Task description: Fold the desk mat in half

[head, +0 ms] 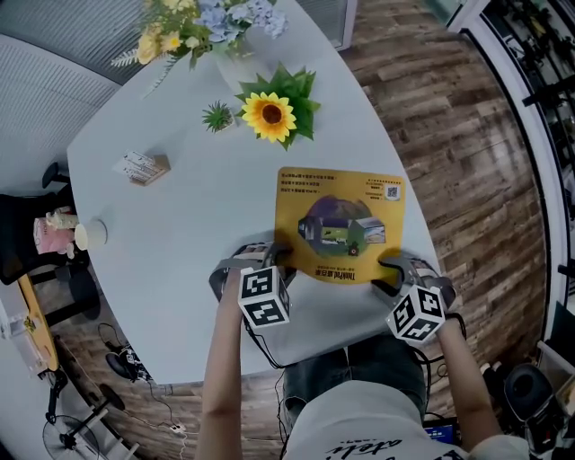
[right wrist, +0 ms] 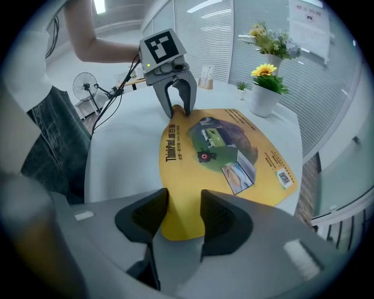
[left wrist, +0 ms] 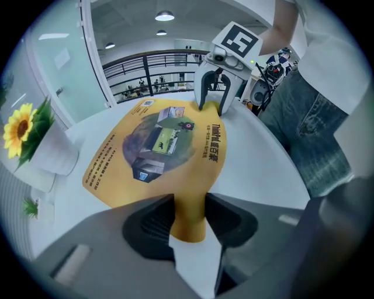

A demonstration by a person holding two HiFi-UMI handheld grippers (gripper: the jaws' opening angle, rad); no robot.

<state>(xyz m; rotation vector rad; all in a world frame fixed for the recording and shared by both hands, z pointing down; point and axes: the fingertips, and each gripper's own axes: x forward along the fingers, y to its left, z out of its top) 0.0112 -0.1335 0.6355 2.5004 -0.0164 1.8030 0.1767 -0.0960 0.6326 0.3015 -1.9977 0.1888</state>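
The yellow desk mat lies printed side up on the pale table, near its front edge. My left gripper stands at the mat's near left corner. In the left gripper view that corner rises as a narrow tongue of desk mat between the jaws of the left gripper, which press it on both sides. My right gripper is at the near right corner. Its own view shows the right gripper shut on the desk mat the same way. Each view shows the other gripper standing over its corner: the right gripper and the left gripper.
A sunflower in a white pot stands just beyond the mat's far left corner, with a flower vase behind it. A small box and a cup sit at the left. Wooden floor lies past the table's right edge.
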